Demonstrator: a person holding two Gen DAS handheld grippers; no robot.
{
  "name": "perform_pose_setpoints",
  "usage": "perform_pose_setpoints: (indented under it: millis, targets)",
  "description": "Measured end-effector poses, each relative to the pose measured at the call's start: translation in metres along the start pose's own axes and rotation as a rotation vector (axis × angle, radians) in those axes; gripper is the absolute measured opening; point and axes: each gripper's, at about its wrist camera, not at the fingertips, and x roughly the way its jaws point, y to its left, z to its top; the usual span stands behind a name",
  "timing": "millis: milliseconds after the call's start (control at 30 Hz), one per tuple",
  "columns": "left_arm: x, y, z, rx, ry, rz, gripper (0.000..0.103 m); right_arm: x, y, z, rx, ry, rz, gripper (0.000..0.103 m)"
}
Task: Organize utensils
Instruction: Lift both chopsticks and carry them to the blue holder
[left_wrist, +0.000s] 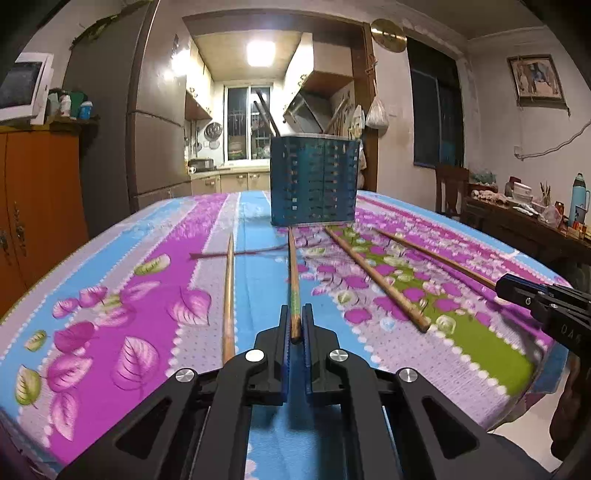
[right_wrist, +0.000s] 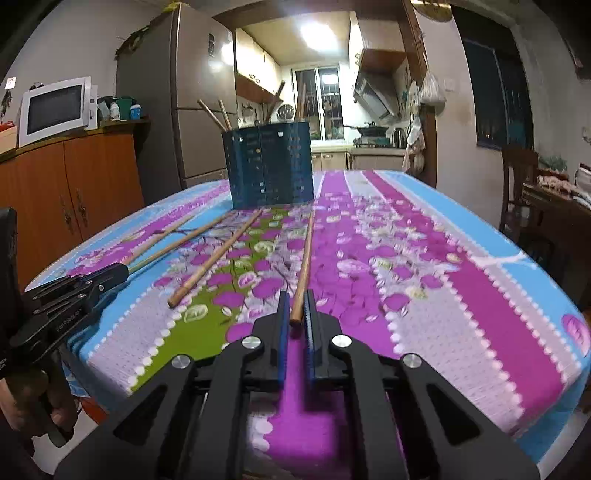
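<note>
Tall grey fridge (right_wrist: 177, 92) anchors the room: orange wood cabinet (right_wrist: 74, 184) with a microwave (right_wrist: 55, 109) to its left, lit kitchen doorway with barred window (right_wrist: 317, 103) to its right.

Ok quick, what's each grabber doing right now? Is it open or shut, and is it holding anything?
Left gripper: shut on the near end of a chopstick lying on the table.
Right gripper: shut on the near end of another chopstick, also lying on the table.
</note>
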Motion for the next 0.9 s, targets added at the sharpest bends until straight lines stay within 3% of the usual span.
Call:
perform_pose_setpoints:
  millis: [233,567,667,900]
  targets:
    - [-0.034,-0.003,0.034,0.012,-0.094,-0.015,0.007,-0.032,0.0,0.031,-0.049,-0.086,-0.015,0.005]
    - [-0.069,-0.012,0.123,0.078,-0.288,-0.055,0.007,-0.055,0.014,0.113,-0.197,-0.2,0.049,0.005]
    - [-0.065,-0.012,0.148,0.082,-0.305,-0.07,0.007,-0.048,0.015,0.134,-0.217,-0.193,0.08,0.005]
    - [-0.037,-0.005,0.182,0.046,-0.255,-0.106,0.007,-0.037,0.009,0.171,-0.202,-0.159,0.146,0.005]
